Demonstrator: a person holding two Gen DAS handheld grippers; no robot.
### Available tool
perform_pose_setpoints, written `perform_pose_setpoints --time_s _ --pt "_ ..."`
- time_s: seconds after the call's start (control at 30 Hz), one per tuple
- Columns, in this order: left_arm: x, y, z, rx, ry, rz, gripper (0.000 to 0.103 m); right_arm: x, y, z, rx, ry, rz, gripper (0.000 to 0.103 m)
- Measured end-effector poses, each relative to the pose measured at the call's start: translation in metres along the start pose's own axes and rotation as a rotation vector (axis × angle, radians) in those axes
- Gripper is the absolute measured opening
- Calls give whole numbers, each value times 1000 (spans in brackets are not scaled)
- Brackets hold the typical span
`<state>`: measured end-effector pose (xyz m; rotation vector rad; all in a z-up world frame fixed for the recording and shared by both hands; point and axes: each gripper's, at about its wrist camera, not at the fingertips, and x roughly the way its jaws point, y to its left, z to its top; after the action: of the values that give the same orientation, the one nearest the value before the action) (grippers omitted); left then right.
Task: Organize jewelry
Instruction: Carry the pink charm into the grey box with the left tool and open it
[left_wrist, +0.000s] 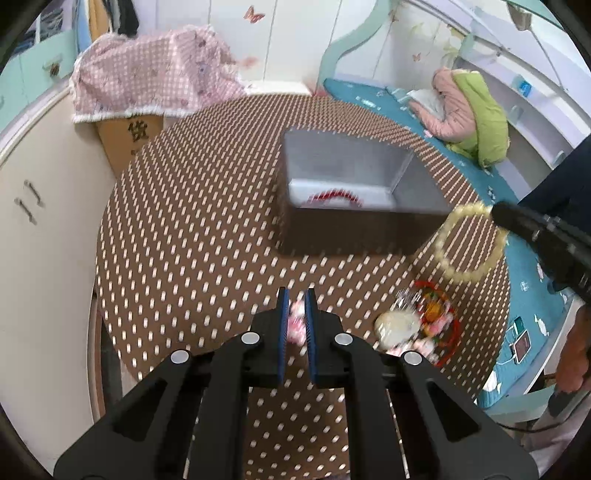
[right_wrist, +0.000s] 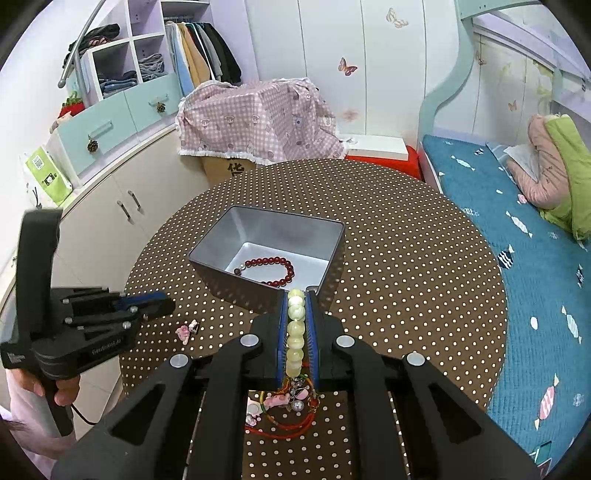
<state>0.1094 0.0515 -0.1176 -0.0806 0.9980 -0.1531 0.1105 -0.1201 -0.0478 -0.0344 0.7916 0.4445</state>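
Brown dotted round table (right_wrist: 406, 258), left view blurring pink charm (right_wrist: 186, 330), left gripper (left_wrist: 295, 314) nearly closed over it, contact unclear, right gripper (right_wrist: 296, 325) pinching pale bead bracelet (right_wrist: 295, 332) beside metal box (right_wrist: 332, 236) holding red bracelet (right_wrist: 273, 271).

Both wrist views downward, sharing tin (left_wrist: 354, 192) (right_wrist: 273, 254)

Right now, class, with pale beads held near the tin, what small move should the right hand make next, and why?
Probably carry the pale bead bracelet forward over the open tin: the right gripper grips it just short of the near wall, and a red bracelet already lies inside.
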Motion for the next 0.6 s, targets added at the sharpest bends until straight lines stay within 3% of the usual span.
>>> perform_pose_setpoints --time_s 0.23,0.3,0.33,0.6 --pt "2 14 -17 -41 17 -29 10 3 -1 -2 8 8 1 9" --pt "6 12 -16 -34 21 -23 24 4 0 -2 5 11 7 9" --pt "9 10 -15 -25 20 -20 26 4 1 -2 4 14 8 9" --pt "42 -9 -5 43 71 28 22 5 1 -5 2 24 5 9"
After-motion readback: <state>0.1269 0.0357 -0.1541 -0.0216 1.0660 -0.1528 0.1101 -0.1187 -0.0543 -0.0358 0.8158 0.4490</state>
